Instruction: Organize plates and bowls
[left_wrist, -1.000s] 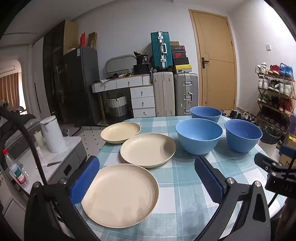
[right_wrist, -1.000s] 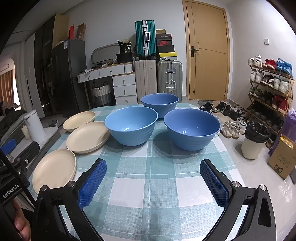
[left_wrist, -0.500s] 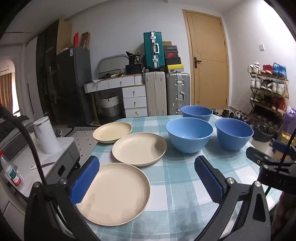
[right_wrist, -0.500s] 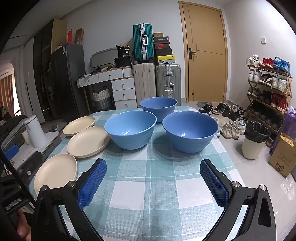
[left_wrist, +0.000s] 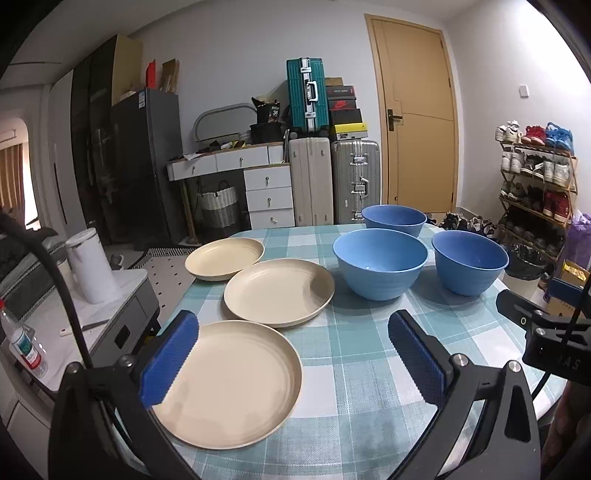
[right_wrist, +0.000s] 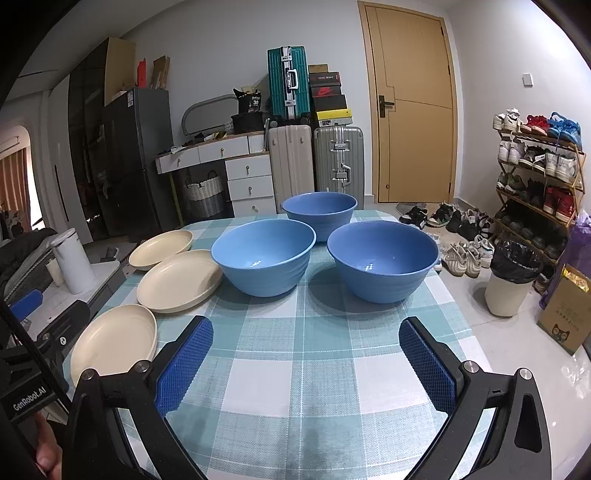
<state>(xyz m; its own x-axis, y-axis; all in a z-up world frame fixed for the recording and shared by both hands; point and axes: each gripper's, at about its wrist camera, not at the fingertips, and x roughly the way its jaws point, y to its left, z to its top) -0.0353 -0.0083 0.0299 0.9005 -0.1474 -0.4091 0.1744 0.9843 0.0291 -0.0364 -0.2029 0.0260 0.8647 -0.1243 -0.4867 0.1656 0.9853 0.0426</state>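
Left gripper (left_wrist: 293, 354): jaws wide apart, empty, above the near plate (left_wrist: 232, 384) at the table's (left_wrist: 362, 354) left edge.
Right gripper (right_wrist: 304, 354): jaws apart, empty, over bare checked cloth.
Plates: three cream, apart, in a row along the left edge.
Bowls: three blue (right_wrist: 264, 254) (right_wrist: 382, 260) (right_wrist: 319, 214), toward the far edge.
Left view only: water bottle (left_wrist: 24, 347).
Right view only: cardboard box (right_wrist: 563, 314).

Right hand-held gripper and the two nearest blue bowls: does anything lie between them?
No. In the right wrist view, only bare checked tablecloth separates the open right hand-held gripper from the left bowl and right bowl.
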